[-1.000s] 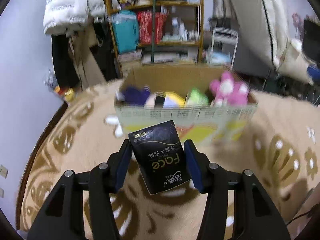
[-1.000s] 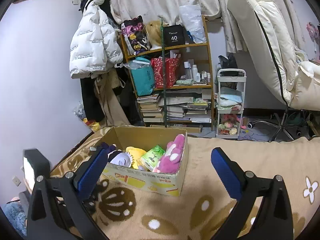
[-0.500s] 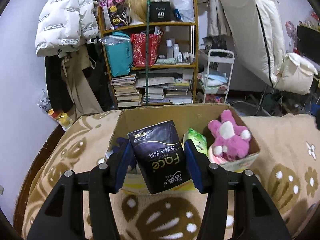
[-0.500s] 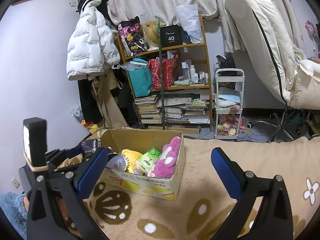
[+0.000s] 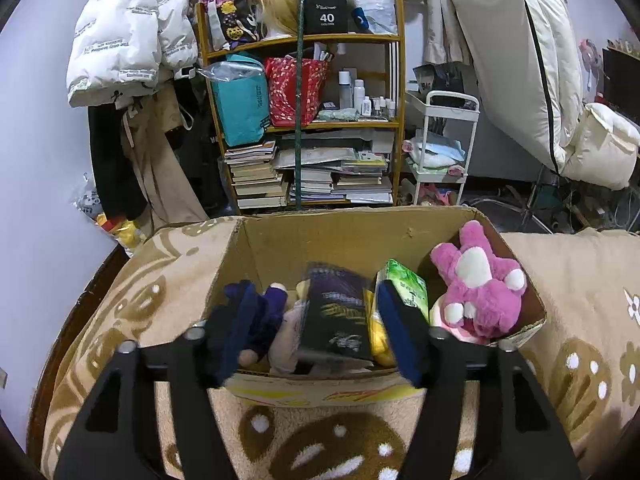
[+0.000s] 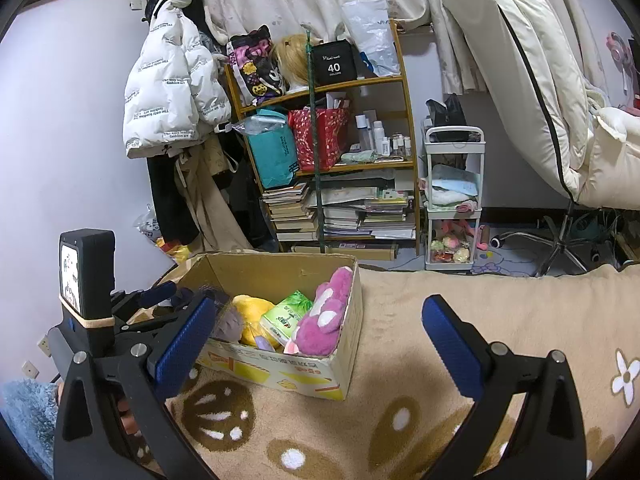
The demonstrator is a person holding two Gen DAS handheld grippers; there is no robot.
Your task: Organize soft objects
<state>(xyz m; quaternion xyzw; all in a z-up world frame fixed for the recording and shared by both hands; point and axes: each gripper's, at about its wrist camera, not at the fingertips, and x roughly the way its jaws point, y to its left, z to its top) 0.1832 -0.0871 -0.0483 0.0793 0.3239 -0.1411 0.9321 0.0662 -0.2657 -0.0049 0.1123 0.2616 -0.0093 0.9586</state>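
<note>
An open cardboard box (image 5: 344, 240) stands on the beige flower blanket. Inside lie a pink plush (image 5: 480, 292), a green tissue pack (image 5: 404, 284), a dark blue plush (image 5: 268, 312) and a yellow plush (image 6: 252, 312). My left gripper (image 5: 320, 328) hangs over the box's near edge and its jaws are opening. The black tissue pack (image 5: 336, 312) sits blurred between them, free of both pads, among the toys. My right gripper (image 6: 316, 332) stands open and empty to the right of the box (image 6: 280, 272).
The blanket (image 6: 480, 300) stretches off to the right of the box. Behind it stand a crowded wooden bookshelf (image 5: 312, 120), a white trolley (image 5: 440, 152) and a hanging white jacket (image 5: 128, 40). A chair base (image 6: 560, 240) is at the far right.
My left gripper moved forward over the box with the black tissue pack, then its jaws spread and the pack came loose into the box. The right gripper stayed still.
</note>
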